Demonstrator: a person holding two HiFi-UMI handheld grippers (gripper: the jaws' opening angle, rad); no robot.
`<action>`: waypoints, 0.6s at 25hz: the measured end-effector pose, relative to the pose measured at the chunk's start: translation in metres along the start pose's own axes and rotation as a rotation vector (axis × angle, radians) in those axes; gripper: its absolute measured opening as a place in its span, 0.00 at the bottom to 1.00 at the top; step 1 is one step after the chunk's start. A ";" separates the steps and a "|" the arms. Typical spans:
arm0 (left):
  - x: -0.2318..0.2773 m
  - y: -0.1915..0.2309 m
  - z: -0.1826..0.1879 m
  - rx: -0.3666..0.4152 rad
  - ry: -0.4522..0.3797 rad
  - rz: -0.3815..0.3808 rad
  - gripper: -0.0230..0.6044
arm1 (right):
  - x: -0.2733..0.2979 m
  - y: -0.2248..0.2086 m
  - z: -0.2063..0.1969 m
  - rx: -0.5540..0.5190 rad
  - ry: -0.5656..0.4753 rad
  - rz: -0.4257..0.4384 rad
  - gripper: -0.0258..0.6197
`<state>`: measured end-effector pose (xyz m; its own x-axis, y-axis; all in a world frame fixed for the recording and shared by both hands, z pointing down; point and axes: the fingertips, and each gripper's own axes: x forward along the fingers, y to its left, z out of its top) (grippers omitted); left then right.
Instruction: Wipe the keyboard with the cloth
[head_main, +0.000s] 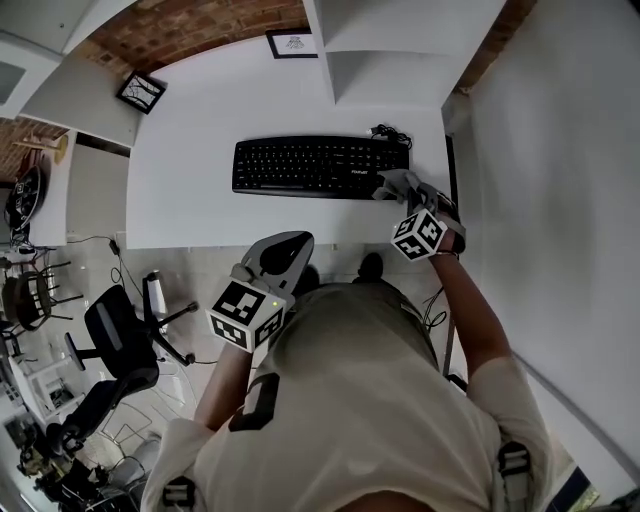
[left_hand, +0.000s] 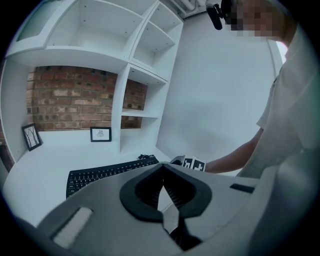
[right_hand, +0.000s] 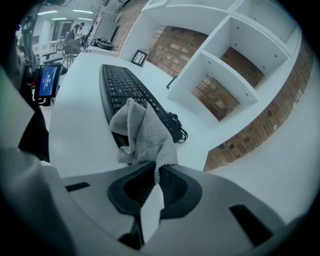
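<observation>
A black keyboard (head_main: 320, 166) lies across the middle of the white desk (head_main: 190, 200). My right gripper (head_main: 402, 187) hovers at the keyboard's right end, shut on a bunched grey cloth (head_main: 391, 182). In the right gripper view the cloth (right_hand: 142, 135) rises from the closed jaws of that gripper (right_hand: 156, 167) and hangs over the keyboard's (right_hand: 127, 85) near end. My left gripper (head_main: 285, 247) is held back at the desk's front edge, apart from the keyboard. In the left gripper view this gripper (left_hand: 162, 170) is shut with nothing in it, and the keyboard (left_hand: 105, 175) lies beyond.
Two small framed pictures (head_main: 292, 43) (head_main: 142, 92) stand at the back of the desk. A coiled black cable (head_main: 390, 132) lies behind the keyboard's right end. White shelving (head_main: 385, 50) rises at the back right. An office chair (head_main: 115, 335) stands on the floor at left.
</observation>
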<state>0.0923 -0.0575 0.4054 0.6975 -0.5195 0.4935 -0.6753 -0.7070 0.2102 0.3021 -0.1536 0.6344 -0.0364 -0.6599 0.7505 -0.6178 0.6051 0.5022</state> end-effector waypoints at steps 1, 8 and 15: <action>0.001 -0.002 0.000 -0.002 0.005 0.004 0.04 | 0.001 -0.003 -0.009 0.019 0.017 0.007 0.06; -0.002 0.001 -0.003 -0.015 0.010 0.023 0.04 | -0.022 -0.026 0.021 0.292 -0.114 0.045 0.06; -0.035 0.052 -0.012 -0.042 -0.028 0.041 0.04 | -0.046 0.018 0.188 0.187 -0.355 0.163 0.06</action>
<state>0.0299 -0.0708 0.4090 0.6749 -0.5616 0.4787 -0.7127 -0.6643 0.2254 0.1446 -0.1962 0.5282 -0.3932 -0.6945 0.6026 -0.7120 0.6447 0.2785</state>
